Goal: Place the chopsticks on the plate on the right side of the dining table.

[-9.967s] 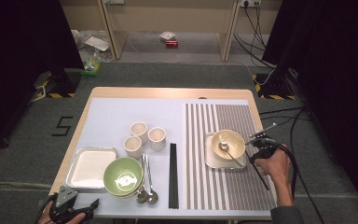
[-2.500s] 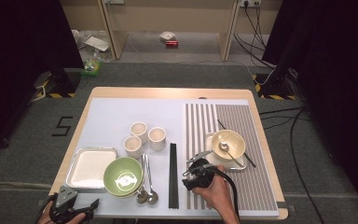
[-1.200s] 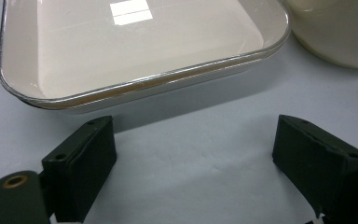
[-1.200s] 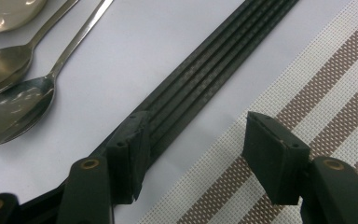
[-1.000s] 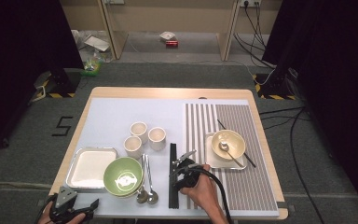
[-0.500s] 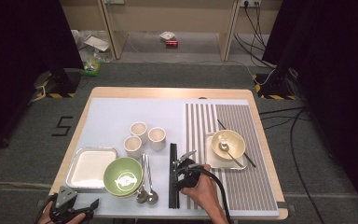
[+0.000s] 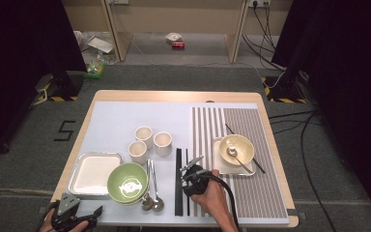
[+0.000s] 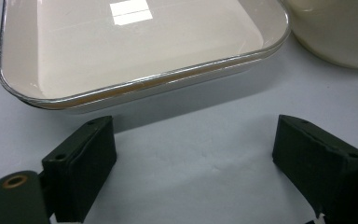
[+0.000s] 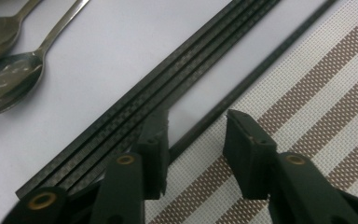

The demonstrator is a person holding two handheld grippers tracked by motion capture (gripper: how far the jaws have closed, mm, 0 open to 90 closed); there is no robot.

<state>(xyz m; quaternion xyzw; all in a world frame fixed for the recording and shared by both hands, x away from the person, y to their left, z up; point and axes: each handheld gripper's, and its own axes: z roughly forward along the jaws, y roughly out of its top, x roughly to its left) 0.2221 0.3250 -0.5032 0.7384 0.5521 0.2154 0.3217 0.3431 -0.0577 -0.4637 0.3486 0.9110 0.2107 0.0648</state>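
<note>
Closing over the lone chopstick [image 9: 242, 86], the right tongs [image 9: 196, 123] have just narrowed, pads not yet touching it. Pickup looks imminent. Left tongs [image 8: 193, 154] rest spread at the desk's [image 7: 125, 121] seven o'clock corner, nothing between them.

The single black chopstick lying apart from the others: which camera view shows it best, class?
The right gripper view: the single chopstick runs close-up between the right gripper jaws. The high view shows it thin and small.
</note>
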